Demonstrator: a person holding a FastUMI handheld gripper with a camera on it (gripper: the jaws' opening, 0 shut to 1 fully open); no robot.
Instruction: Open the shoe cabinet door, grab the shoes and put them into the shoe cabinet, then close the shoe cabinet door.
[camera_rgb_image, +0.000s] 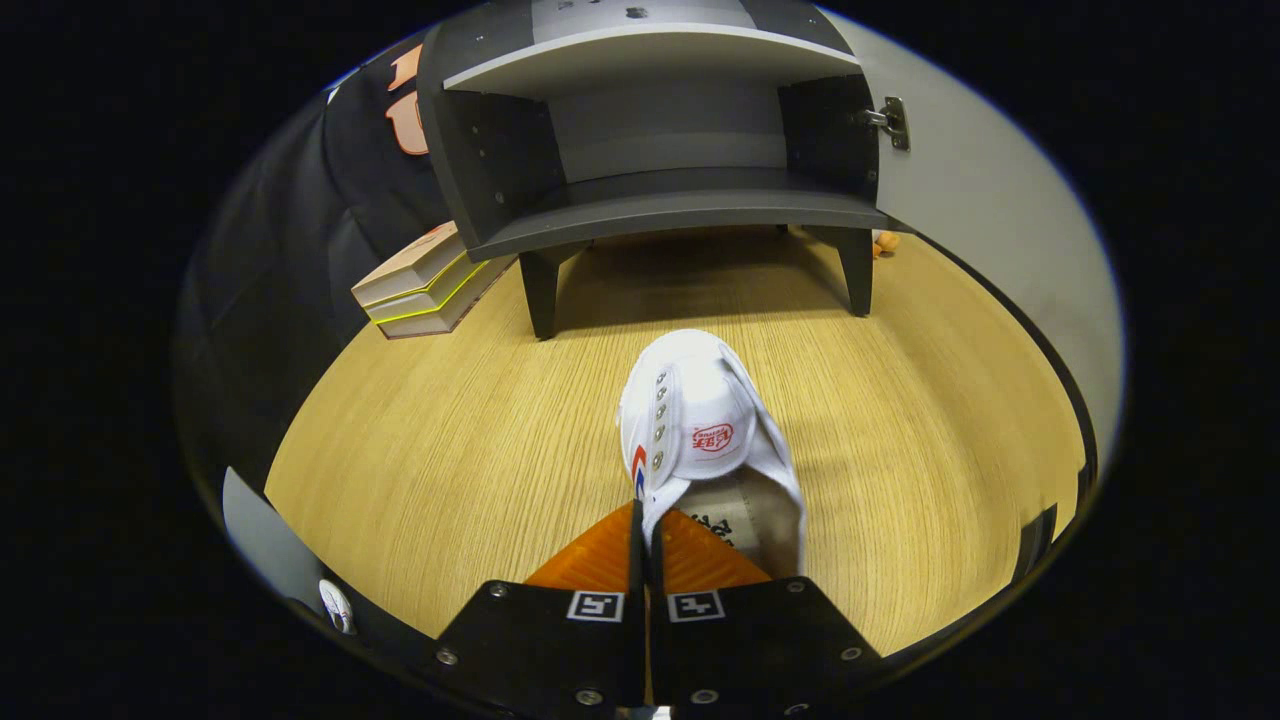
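Note:
A white canvas shoe (700, 420) points its toe toward the cabinet, held above the wooden table (450, 450). My gripper (645, 525) is shut on the shoe's left side wall near the heel opening, the two fingers pressed together with the thin canvas edge between them. Beyond the shoe stands the dark grey shoe cabinet (660, 170) on short legs, its inside shelves bare. Its pale door (990, 220) is swung open to the right, with a metal hinge (890, 120) showing.
A stack of books (425, 285) lies on the table left of the cabinet's legs. A small orange thing (885, 241) sits behind the cabinet's right leg. Another white shoe (337, 606) lies low to the left of my fingers, past the table's edge.

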